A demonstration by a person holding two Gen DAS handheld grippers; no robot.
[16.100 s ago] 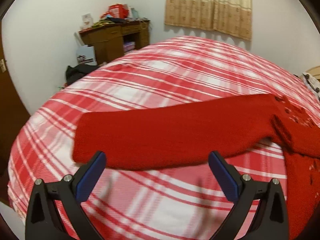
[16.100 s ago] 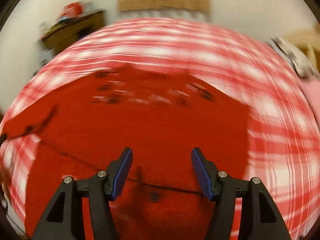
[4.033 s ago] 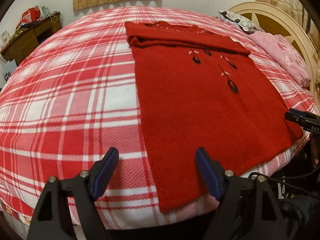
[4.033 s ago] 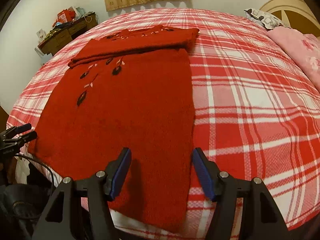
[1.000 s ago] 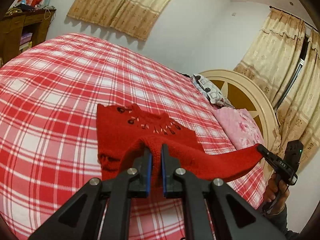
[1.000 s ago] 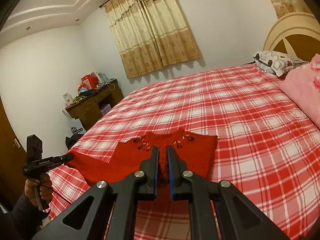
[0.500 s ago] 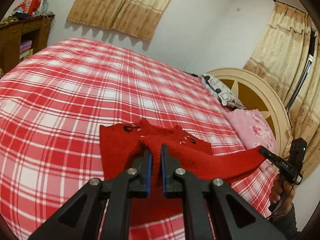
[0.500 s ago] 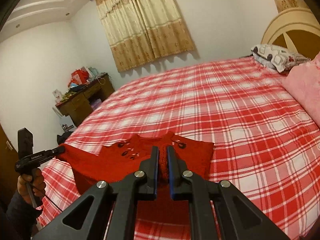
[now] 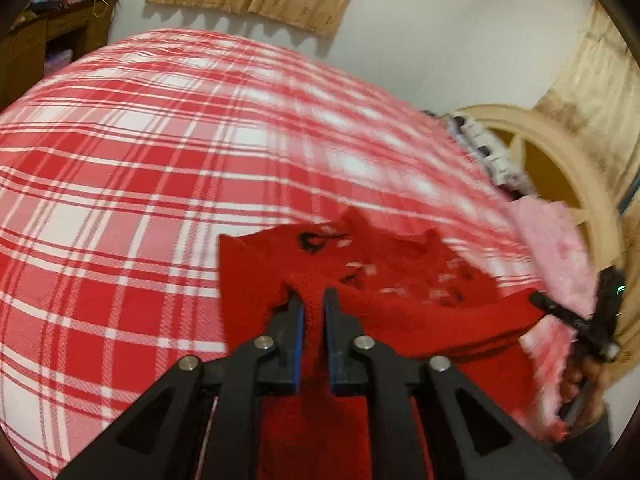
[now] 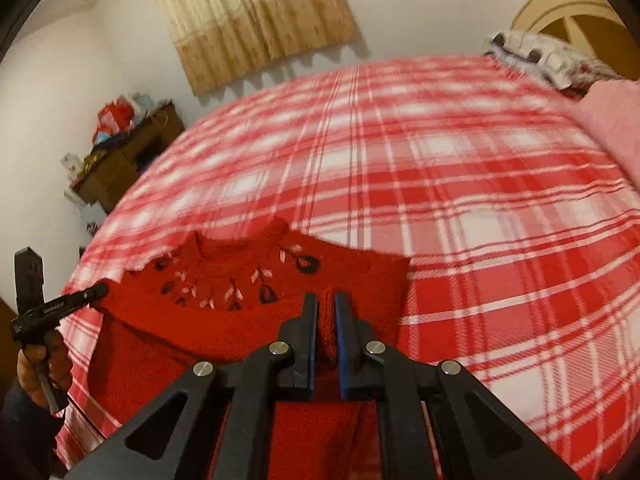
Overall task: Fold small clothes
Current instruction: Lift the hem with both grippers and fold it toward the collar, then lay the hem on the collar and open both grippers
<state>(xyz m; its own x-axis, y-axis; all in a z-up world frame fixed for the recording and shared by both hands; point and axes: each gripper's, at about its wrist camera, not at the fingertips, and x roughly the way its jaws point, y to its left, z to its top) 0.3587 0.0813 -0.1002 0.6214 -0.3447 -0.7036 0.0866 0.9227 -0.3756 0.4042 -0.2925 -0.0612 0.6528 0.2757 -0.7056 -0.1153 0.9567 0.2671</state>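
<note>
A red knit sweater (image 9: 400, 300) with leaf embroidery at the neck lies on the red plaid bed; it also shows in the right wrist view (image 10: 224, 280). My left gripper (image 9: 313, 296) is shut on the sweater's bottom hem, held over the upper part. My right gripper (image 10: 326, 300) is shut on the hem's other corner. Each gripper shows in the other's view: the right one (image 9: 538, 300) at the far right, the left one (image 10: 98, 290) at the far left. The hem stretches between them above the embroidered chest.
The plaid bedspread (image 10: 440, 168) covers the bed. A pink blanket (image 9: 556, 248) and a patterned pillow (image 10: 540, 56) lie near the round headboard (image 9: 576, 168). A cluttered wooden desk (image 10: 120, 156) stands by the wall under beige curtains (image 10: 248, 16).
Both grippers have carried the hem forward and down toward the collar. The sweater's lower half now lies folded over its upper part, and the view has tilted toward the bed.
</note>
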